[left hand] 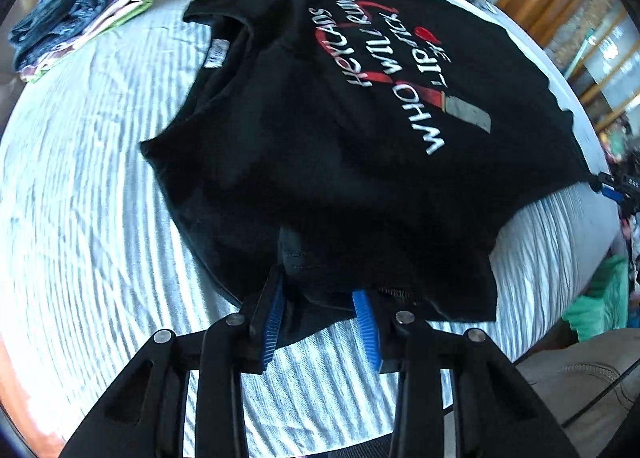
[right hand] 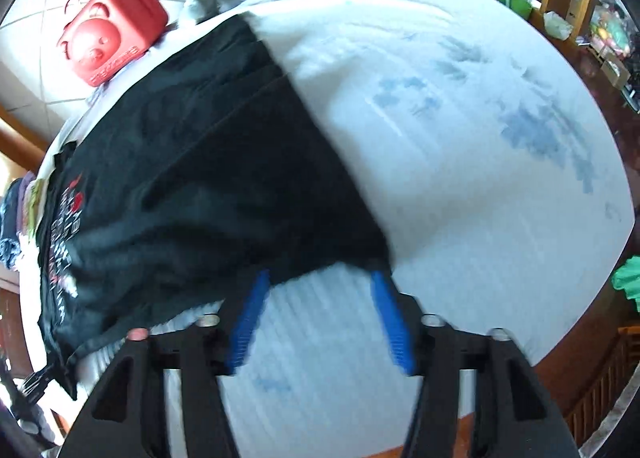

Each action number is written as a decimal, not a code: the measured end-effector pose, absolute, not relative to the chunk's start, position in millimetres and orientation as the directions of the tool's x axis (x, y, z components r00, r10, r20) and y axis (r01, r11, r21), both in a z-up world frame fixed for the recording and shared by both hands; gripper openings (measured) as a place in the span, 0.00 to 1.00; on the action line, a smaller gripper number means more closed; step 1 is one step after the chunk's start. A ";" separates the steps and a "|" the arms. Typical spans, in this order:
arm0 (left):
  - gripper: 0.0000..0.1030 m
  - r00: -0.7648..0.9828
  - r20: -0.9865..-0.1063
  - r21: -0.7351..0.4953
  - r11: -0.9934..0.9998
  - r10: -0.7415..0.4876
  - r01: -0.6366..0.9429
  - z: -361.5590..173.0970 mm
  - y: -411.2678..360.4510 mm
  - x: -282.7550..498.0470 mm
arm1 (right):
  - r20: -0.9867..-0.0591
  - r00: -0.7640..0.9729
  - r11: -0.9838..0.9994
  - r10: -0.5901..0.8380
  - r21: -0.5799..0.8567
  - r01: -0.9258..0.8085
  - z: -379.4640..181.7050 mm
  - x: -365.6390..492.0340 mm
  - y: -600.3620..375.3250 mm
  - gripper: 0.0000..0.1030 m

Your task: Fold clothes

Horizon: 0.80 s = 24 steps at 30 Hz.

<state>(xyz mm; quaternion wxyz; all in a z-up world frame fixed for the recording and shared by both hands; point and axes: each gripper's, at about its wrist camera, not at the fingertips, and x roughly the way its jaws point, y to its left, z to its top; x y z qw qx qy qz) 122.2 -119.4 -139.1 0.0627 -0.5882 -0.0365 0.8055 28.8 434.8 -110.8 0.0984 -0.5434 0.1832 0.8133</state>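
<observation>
My left gripper at bottom centre of left view, blue pads spread, black T-shirt hem lying over tips; real pinch, cannot tell. My right gripper low centre of right view, fingers wide apart, shirt edge draped across tips. Shirt spread on striped bed, print up. Folded clothes stack upper left. Red case upper left of right view.

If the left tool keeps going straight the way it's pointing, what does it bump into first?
The black T-shirt. The left tool already has the shirt's near edge between its blue fingers, so it would likely just push further into that cloth lying on the bed.
</observation>
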 end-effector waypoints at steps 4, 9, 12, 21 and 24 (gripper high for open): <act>0.33 -0.336 -0.937 -0.082 -0.995 0.097 -0.057 -129.5 -113.0 127.0 | -0.924 -0.379 -0.921 -0.046 0.185 -0.342 -112.3 24.2 437.9 0.65; 0.35 -0.317 -0.946 -0.063 -0.997 0.071 -0.035 -141.5 -109.7 123.5 | -0.932 -0.356 -0.926 -0.070 0.193 -0.325 -118.7 20.3 446.7 0.67; 0.35 -0.316 -0.947 -0.059 -0.998 0.062 -0.021 -147.1 -108.7 119.3 | -0.930 -0.357 -0.930 -0.092 0.208 -0.302 -122.6 16.5 446.6 0.66; 0.02 -0.454 -0.887 -0.122 -0.991 0.087 0.048 -114.2 -112.6 96.4 | -0.912 -0.386 -0.945 -0.137 0.238 -0.226 -118.4 6.2 431.1 0.09; 0.02 -0.504 -0.860 -0.145 -0.986 0.083 0.084 -94.1 -122.7 74.6 | -0.869 -0.459 -0.923 -0.182 0.313 -0.225 -97.4 3.0 438.1 0.09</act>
